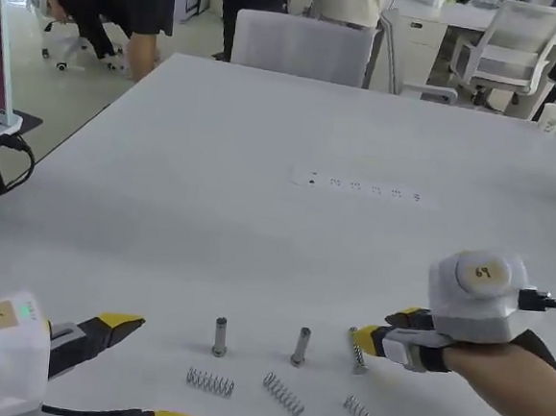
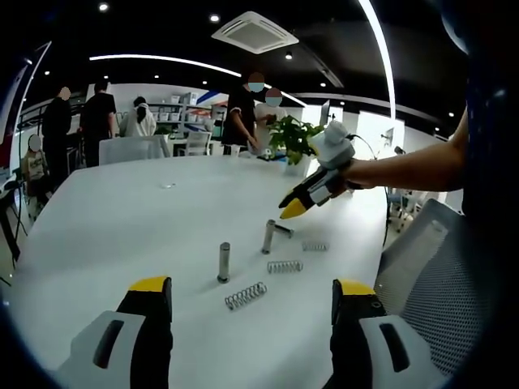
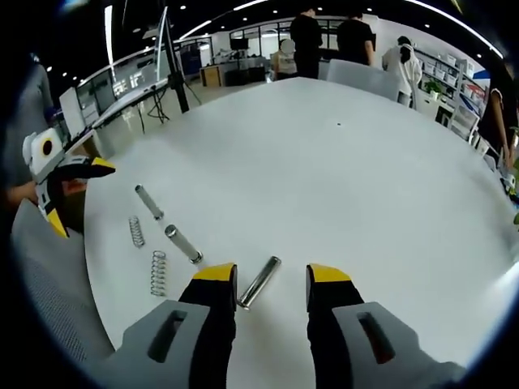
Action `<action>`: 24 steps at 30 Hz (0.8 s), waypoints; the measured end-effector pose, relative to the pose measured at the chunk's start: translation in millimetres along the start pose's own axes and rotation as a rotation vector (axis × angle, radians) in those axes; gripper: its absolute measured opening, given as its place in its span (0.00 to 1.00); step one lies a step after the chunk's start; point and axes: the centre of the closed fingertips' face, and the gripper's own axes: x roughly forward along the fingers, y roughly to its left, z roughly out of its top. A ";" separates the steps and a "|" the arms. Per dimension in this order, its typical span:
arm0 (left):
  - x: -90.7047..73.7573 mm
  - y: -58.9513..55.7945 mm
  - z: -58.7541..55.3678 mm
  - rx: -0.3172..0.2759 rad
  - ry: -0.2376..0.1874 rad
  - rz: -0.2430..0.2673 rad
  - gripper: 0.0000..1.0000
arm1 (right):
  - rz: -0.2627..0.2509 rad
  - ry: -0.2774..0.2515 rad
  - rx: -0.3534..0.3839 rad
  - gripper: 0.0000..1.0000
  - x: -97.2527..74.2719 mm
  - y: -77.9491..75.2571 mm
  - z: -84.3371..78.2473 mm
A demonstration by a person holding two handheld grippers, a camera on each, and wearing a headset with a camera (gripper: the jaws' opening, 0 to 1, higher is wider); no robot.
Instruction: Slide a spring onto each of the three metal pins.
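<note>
Near edge of the white worktop [image 1: 258,216]: left hand-held gripper [image 1: 171,373], body cut off by the frame. Gapes wide, grips nothing. Just beyond, three springs [image 1: 284,393] loose in a row, each lying in front of one of three metal pins [image 1: 300,347]. Two of these upright and apart from both grippers. Third pin [image 3: 259,282] tilted between the parted jaws of the right hand-held gripper [image 3: 272,277], closer to one jaw; contact hard to make out, likewise whether lifted or resting on the worktop. Farther back, a row of sockets [image 1: 357,186] set into the worktop, too small to read. Beyond the far edge, a grey chair [image 1: 303,46] and people cut off above the waist.
</note>
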 end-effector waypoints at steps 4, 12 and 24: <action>0.3 2.4 -0.5 0.000 0.003 -0.002 0.78 | -0.009 0.031 0.047 0.31 6.4 -2.0 -3.3; 3.6 3.2 -2.1 -0.012 -0.004 -0.003 0.77 | -0.024 0.077 0.051 0.23 14.8 -4.1 -5.6; 4.0 4.4 -3.8 -0.018 -0.005 -0.009 0.76 | -0.038 0.140 0.065 0.17 26.7 0.1 -10.1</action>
